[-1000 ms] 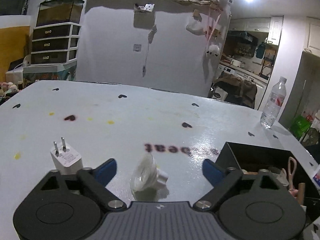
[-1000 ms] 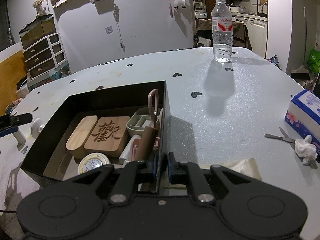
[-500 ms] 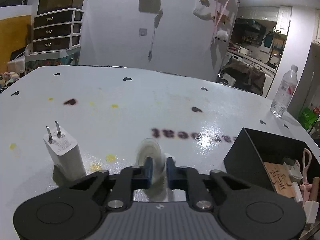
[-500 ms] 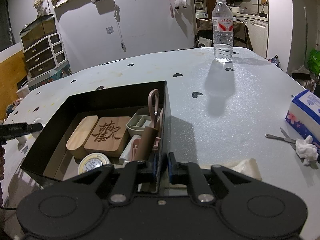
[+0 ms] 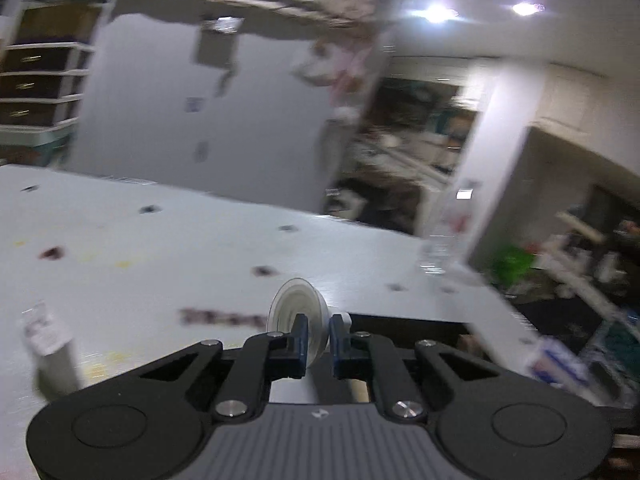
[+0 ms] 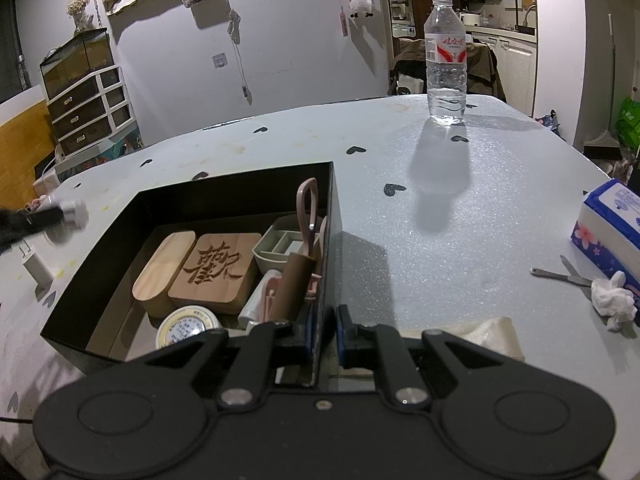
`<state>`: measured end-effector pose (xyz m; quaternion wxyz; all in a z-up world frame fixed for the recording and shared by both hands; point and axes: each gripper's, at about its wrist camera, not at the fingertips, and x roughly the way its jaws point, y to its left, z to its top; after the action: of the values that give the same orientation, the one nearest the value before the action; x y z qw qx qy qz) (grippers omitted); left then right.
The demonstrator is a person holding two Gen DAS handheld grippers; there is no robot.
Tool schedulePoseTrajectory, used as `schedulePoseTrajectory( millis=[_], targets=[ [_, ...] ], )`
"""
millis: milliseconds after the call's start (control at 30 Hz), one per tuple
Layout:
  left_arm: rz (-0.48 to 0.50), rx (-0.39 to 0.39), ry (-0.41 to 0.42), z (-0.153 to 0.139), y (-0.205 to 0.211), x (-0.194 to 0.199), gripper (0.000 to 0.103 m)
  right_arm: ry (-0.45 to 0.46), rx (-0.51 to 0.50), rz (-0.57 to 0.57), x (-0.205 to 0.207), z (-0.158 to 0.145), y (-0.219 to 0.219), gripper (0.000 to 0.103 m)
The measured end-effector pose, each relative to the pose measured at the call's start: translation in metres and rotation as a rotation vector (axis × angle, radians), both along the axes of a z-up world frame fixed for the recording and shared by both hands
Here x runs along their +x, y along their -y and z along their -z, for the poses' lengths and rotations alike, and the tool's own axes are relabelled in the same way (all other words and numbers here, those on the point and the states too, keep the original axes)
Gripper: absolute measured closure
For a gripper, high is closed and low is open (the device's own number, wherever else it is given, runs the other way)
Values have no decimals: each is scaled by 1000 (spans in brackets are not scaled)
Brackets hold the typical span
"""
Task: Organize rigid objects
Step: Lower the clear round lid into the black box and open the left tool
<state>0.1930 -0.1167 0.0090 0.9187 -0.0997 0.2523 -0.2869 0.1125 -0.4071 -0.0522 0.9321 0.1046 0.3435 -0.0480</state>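
The left claw (image 5: 316, 338) pinches the small bulb (image 5: 294, 312) at its neck, near the black box (image 6: 224, 200); the bulb is probably light, fragile and slippery. The right claw (image 6: 322, 330) is pressed together on the box wall.

A pale surface (image 6: 460, 240) printed with dark hearts is seen. On it are set a black box (image 6: 332, 216), a water bottle (image 6: 445, 60), a white charger (image 6: 34, 266), a tissue pack (image 6: 612, 220), and small scissors (image 6: 560, 274) beside a crumpled tissue (image 6: 612, 300).
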Motion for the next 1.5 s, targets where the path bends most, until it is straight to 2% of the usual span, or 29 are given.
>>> schedulePoseTrajectory(
  millis=[200, 333, 533, 700, 833, 900, 967, 1300, 1400, 1500],
  targets=[
    [235, -66, -23, -7, 42, -18, 92, 1, 1, 0, 0, 0, 0, 91],
    [353, -113, -161, 13, 71, -15, 92, 1, 1, 0, 0, 0, 0, 91],
    [382, -120, -348, 42, 98, -7, 93, 3, 3, -2, 0, 0, 1, 90],
    [381, -150, -430, 54, 102, -1, 93, 7, 9, -6, 0, 0, 2, 90],
    [362, -140, -466, 59, 105, 2, 93, 10, 14, -9, 0, 0, 3, 89],
    [340, -125, -480, 59, 106, 4, 86, 10, 14, -10, 0, 0, 3, 89],
    [337, -117, -471, 57, 106, 4, 66, 10, 15, -11, 1, 1, 3, 89],
    [337, -94, -426, 50, 100, 0, 55, 11, 17, -10, 1, 1, 3, 89],
    [340, -81, -406, 47, 99, -3, 48, 11, 16, -10, 1, 1, 4, 89],
    [348, -48, -369, 42, 100, -8, 36, 11, 17, -10, 1, 1, 3, 89]
  ],
)
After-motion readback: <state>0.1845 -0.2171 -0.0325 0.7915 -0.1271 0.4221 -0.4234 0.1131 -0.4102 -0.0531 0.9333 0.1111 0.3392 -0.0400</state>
